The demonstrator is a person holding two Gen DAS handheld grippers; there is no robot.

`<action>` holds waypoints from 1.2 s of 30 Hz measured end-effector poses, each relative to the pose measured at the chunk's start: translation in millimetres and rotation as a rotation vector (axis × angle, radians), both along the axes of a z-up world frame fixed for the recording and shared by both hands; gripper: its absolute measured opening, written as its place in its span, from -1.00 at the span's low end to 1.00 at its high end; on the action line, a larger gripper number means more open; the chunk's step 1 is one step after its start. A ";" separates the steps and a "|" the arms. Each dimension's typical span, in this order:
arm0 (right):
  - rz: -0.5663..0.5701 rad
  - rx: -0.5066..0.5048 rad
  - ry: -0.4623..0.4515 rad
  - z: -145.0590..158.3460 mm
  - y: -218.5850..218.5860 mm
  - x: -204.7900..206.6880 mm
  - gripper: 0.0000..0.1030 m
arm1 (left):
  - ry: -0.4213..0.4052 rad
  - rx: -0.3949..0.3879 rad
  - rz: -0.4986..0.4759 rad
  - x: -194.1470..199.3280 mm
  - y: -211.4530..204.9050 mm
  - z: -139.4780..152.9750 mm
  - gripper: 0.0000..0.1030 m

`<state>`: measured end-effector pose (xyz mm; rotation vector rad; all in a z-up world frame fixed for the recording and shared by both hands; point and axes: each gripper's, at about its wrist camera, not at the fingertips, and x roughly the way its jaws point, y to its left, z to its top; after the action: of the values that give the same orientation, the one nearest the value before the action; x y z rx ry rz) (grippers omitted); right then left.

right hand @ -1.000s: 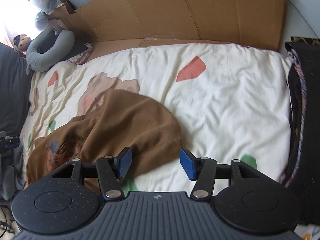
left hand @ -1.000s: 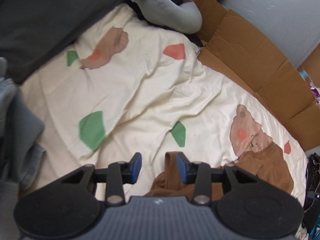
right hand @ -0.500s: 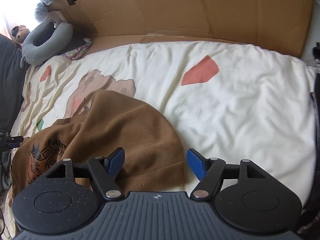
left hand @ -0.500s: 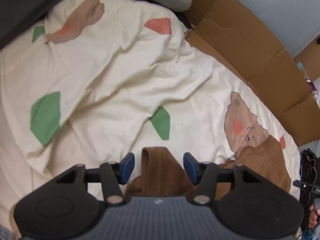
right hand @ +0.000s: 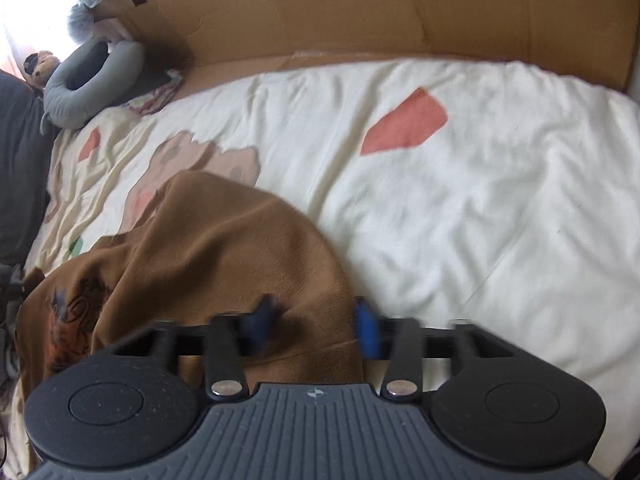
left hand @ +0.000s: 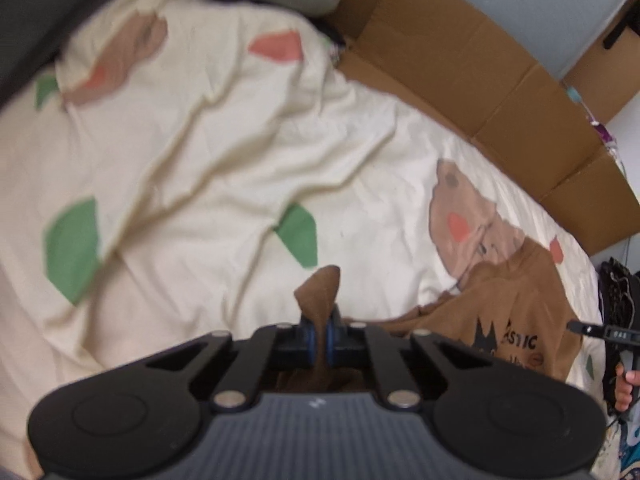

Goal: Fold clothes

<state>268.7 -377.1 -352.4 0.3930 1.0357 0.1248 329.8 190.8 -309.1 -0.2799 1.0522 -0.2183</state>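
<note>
Bed under a creased cream sheet printed with bears and red and green patches, brown shirt spread along its near edge, grey neck pillow at a far corner, flattened cardboard along the far edge

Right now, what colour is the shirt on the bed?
Brown, with a dark print. The shirt shows best in the right wrist view.

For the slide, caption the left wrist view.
Left gripper shut on a corner of the brown shirt, which lies on the cream sheet.
</note>
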 end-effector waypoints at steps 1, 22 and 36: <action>0.004 -0.003 -0.001 0.7 0.2 -0.5 -0.70 | -0.012 0.010 0.004 -0.3 3.6 6.5 -0.91; -0.042 -0.221 -0.075 62.0 -24.0 6.9 -0.96 | -0.131 0.260 0.106 -2.4 93.8 87.6 -0.92; -0.026 -0.225 0.038 30.1 -22.0 -26.8 -0.96 | 0.115 0.265 0.115 -75.0 102.7 5.7 -0.92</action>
<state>242.0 -399.0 -322.2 0.2053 1.0693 -0.0226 254.7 293.5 -303.5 -0.1141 1.1611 0.0422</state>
